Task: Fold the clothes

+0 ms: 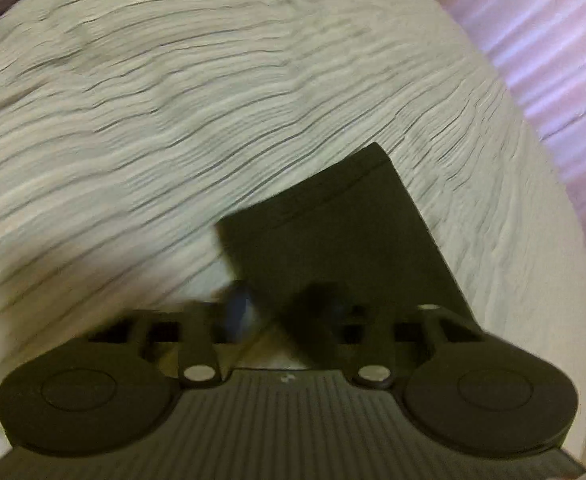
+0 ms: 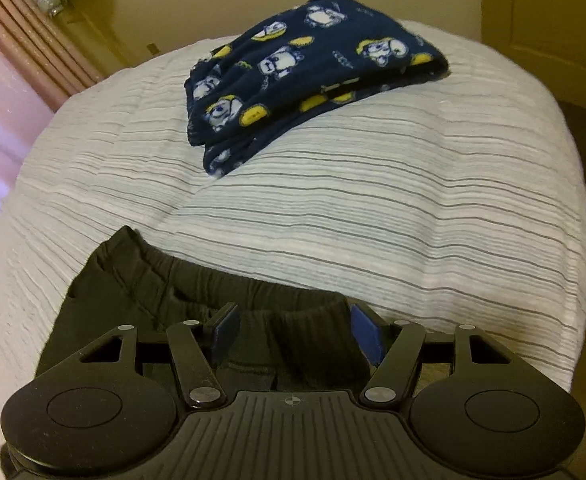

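The left hand-held gripper (image 1: 277,304) is clenched on a flat black fabric piece (image 1: 333,232), which hangs over the white ribbed bedspread with thin grey stripes (image 1: 173,120); that view is blurred. The right hand-held gripper (image 2: 293,332) is released, its 2 blue-padded fingers (image 2: 225,332) spread to either side of the gathered waistband of the black garment (image 2: 165,292) lying on the bed. Farther up the bedspread (image 2: 373,200), well apart, rests a folded navy fleece garment printed with white and yellow cartoon figures (image 2: 301,76).
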The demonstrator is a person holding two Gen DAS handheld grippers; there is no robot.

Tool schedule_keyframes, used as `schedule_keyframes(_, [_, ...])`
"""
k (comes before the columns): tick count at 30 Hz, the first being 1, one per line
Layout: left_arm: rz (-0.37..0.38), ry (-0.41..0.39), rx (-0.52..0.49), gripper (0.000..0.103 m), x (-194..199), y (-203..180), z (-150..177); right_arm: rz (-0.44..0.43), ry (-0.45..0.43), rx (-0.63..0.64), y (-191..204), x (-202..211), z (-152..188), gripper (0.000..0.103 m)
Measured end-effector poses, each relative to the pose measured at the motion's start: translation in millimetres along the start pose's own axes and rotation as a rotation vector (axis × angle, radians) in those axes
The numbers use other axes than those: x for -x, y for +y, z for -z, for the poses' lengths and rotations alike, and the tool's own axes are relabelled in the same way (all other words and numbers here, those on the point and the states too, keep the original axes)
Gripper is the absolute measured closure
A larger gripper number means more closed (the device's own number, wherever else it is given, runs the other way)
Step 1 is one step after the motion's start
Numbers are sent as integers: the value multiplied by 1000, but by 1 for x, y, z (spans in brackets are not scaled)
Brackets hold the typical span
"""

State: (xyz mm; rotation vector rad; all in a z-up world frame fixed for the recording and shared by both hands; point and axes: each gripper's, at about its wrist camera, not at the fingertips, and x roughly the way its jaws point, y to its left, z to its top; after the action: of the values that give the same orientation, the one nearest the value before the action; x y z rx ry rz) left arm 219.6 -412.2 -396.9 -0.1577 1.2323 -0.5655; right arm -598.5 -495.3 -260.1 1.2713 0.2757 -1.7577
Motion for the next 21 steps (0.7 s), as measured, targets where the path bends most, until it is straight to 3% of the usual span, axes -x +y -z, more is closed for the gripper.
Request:
schedule_keyframes(3, [116, -92, -163, 101, 18, -34, -26, 18, -18, -1, 8, 6, 8, 38])
schedule_keyframes(7, [397, -314, -363, 101, 89, -83, -68, 39, -40, 22, 21, 14, 16, 38])
schedule_keyframes(9, [440, -396, -469, 98, 121, -101, -81, 36, -45, 41, 29, 17, 20, 38])
schedule_keyframes(11, [403, -431, -533, 95, 140, -114, -93, 26, -43, 56, 38, 18, 25, 38])
schedule_keyframes(15, [168, -416, -544, 73, 124, -112, -104, 26, -27, 100, 51, 15, 40, 38])
schedule_keyframes(17, [72, -351, -513, 73, 104, -96, -104, 21, -11, 111, 54, 12, 48, 38])
schedule_keyframes(21, [25, -151, -352, 73, 58, -30, -82, 19, 20, 132, 55, 9, 61, 38])
